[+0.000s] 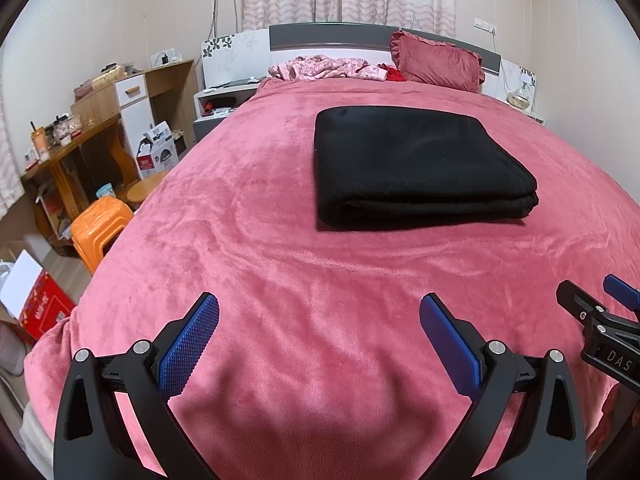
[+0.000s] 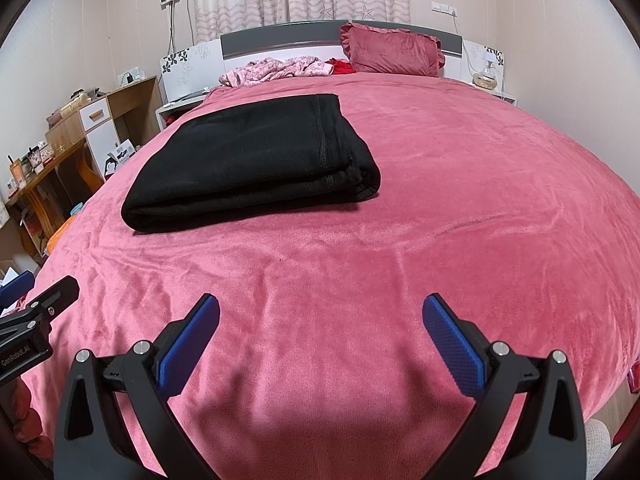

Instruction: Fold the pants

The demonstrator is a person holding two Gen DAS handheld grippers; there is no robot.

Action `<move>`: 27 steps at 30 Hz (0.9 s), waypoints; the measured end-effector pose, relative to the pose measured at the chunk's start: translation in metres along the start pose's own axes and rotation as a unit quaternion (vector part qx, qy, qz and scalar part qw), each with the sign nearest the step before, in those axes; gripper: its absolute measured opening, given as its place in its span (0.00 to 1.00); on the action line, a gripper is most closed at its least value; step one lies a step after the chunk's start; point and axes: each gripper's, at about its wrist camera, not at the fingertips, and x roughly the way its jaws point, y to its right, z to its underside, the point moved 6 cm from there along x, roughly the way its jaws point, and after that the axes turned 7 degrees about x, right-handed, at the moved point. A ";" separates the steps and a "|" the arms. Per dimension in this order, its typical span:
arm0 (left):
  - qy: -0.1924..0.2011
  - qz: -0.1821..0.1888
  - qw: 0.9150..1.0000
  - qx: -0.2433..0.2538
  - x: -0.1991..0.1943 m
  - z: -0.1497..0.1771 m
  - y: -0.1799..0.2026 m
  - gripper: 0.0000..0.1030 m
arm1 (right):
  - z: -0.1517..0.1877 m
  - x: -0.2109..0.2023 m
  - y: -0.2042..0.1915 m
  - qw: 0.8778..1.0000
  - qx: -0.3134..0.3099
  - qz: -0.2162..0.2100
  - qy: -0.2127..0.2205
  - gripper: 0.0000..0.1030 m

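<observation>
The black pants (image 1: 416, 164) lie folded into a thick rectangle on the pink bedspread (image 1: 280, 264), in the middle of the bed; they also show in the right wrist view (image 2: 248, 160). My left gripper (image 1: 319, 312) is open and empty, above the bedspread well short of the pants. My right gripper (image 2: 320, 312) is open and empty too, to the right of the pants and nearer the foot of the bed. Each gripper's tip shows at the edge of the other's view: the right gripper (image 1: 592, 304) and the left gripper (image 2: 36, 296).
A red pillow (image 1: 440, 60) and crumpled pink clothes (image 1: 328, 68) lie at the headboard. A wooden desk (image 1: 72, 152), an orange stool (image 1: 98, 232) and boxes (image 1: 38, 308) stand left of the bed. A nightstand with a lamp (image 2: 488, 76) is at the far right.
</observation>
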 end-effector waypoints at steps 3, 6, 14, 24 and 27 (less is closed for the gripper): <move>-0.003 0.002 1.000 -0.001 0.002 0.001 -0.002 0.97 | 0.000 0.000 0.001 1.000 0.000 0.000 -0.001 0.98; -0.005 0.002 1.000 -0.001 0.002 0.001 -0.002 0.97 | 0.000 0.001 0.001 1.000 0.000 0.001 -0.001 0.98; -0.007 0.004 1.000 0.000 0.004 0.002 -0.001 0.97 | 0.001 0.001 0.001 1.000 0.000 0.001 -0.002 0.98; -0.016 0.006 1.000 0.003 0.009 0.005 0.000 0.97 | 0.004 0.002 0.001 1.000 0.001 0.001 -0.006 0.98; -0.025 0.008 1.000 0.004 0.012 0.006 0.000 0.97 | 0.005 0.002 0.001 1.000 0.002 0.001 -0.008 0.98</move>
